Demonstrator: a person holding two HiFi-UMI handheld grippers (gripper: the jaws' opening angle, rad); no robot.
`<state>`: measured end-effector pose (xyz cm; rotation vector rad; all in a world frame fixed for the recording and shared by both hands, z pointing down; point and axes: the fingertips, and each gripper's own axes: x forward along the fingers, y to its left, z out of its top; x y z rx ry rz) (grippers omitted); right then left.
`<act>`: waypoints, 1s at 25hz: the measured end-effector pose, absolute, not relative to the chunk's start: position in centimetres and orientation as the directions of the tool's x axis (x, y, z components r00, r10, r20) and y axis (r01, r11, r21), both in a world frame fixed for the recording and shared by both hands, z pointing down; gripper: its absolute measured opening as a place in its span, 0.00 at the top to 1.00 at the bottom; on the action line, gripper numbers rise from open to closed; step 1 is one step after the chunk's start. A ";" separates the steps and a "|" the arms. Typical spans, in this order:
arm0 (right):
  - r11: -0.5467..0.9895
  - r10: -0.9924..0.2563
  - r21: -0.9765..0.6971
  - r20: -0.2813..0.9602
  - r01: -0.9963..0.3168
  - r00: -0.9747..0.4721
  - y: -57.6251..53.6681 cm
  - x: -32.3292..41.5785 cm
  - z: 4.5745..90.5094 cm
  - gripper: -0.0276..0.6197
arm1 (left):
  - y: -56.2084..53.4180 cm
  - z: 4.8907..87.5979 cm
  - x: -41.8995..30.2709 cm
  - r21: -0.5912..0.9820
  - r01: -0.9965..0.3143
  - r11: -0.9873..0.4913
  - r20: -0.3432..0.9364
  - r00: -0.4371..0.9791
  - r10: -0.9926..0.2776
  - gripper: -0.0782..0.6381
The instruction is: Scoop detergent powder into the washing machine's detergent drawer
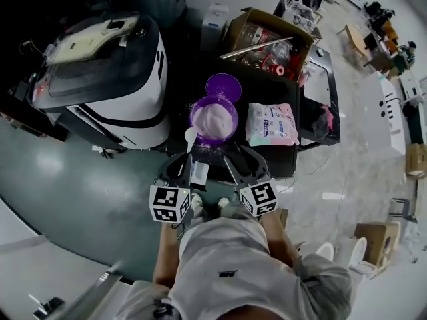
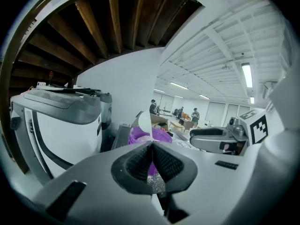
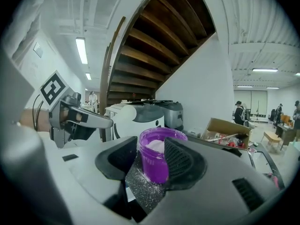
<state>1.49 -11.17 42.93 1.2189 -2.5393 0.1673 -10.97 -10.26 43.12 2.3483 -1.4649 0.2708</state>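
Observation:
A purple tub of white detergent powder stands open on the black table, with its purple lid lying just behind it. My left gripper is shut on the handle of a white spoon, whose bowl is beside the tub's near-left rim. In the left gripper view the spoon stands up from the shut left gripper, in front of the tub. My right gripper is open, the tub right at its fingertips. The washing machine stands to the left.
A white detergent bag lies right of the tub. An open cardboard box of clutter sits at the table's back. The washing machine fills the left side. People stand far off in the room.

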 end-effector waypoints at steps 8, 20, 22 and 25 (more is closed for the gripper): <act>0.600 -0.761 0.048 0.341 -0.799 -0.552 -13.6 2.6 43.0 0.68 | -13.5 43.8 -10.4 0.184 -0.890 -0.417 0.417 0.455 -0.787 0.87; 0.670 -0.711 0.040 0.323 -0.742 -0.625 -19.0 3.1 42.7 0.68 | -17.8 44.9 -9.0 0.114 -0.926 -0.361 0.555 0.361 -0.750 0.87; 0.681 -0.701 0.039 0.323 -0.731 -0.636 -19.9 3.3 42.7 0.68 | -18.4 45.2 -8.9 0.108 -0.931 -0.349 0.581 0.344 -0.737 0.87; 0.695 -0.687 0.037 0.328 -0.718 -0.648 -21.1 3.6 42.9 0.68 | -19.3 45.7 -8.6 0.092 -0.936 -0.339 0.625 0.319 -0.712 0.87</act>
